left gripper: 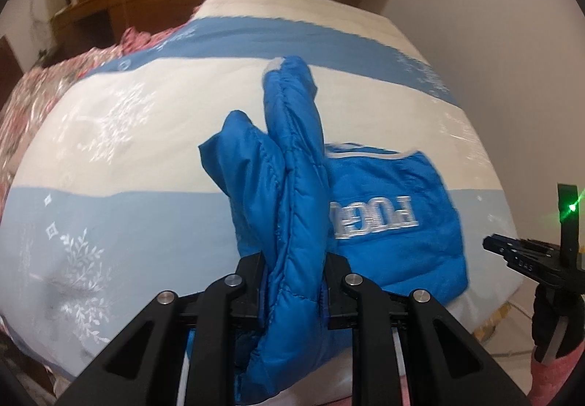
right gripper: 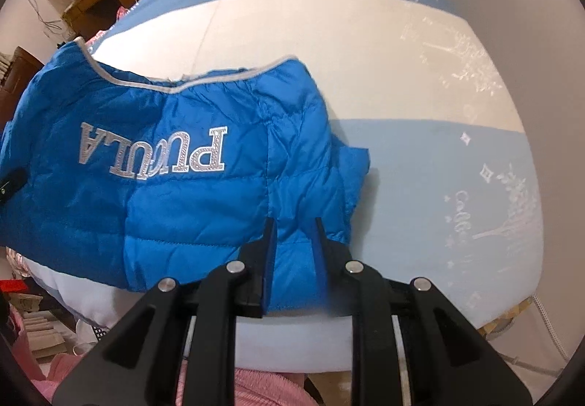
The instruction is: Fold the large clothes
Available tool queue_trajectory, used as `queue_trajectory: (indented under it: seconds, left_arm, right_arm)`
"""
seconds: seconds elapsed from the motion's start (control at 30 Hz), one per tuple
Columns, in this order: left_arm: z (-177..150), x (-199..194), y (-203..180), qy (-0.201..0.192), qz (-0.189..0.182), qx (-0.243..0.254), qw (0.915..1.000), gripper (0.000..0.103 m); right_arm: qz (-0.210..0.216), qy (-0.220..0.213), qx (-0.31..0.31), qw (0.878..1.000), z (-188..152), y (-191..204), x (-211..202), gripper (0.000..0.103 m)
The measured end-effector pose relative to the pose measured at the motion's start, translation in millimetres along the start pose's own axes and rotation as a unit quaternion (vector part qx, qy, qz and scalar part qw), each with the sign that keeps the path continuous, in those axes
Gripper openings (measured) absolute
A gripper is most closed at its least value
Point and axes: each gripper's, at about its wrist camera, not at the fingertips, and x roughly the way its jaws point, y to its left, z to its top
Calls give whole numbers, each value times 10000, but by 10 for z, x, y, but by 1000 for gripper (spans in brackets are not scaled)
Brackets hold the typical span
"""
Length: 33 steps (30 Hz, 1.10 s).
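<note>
Claws point(left gripper: 294, 259) point(right gripper: 294, 234) w/ jacket point(right gripper: 164, 186) between

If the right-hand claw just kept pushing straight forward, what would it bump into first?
Nothing new: the right gripper already pinches the blue jacket, so it would push more jacket fabric ahead of it, then likely slide onto the blue-and-white bed sheet beyond. Depth is hard to judge here.

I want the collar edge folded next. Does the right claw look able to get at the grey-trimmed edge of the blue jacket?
Probably not right away: the right claw is shut on the blue jacket at its near hem, and the grey-trimmed edge lies across the jacket's far side. It would need to let go first.
</note>
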Motion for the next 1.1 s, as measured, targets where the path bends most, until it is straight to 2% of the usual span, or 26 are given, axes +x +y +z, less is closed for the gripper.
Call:
queue_trajectory:
  seconds: [0.27,0.57,0.7,0.9,1.1]
  left_arm:
    - [43,64,-586,-15,-310,386,9988,20]
    - [-13,508,-1228,293,-505,732,9956,20]
    - [-64,797,-1359,602,-661,671,9937,22]
    - [-181,1178,-1467,828,-776,599,9917,26]
    - [-288,1376,-1482,839,-969,485,9906,32]
  right_arm:
    - [90,-148,-34,9998,-82,-159,-189,20]
    - [220,5,148,9996,-223,-527,-69,20]
    - [255,8,138,9996,-267,-635,-43,21]
    - [270,36,169,9995,-307,-779,0,21]
    - [402,88,132,9991,-271,-814,88,22]
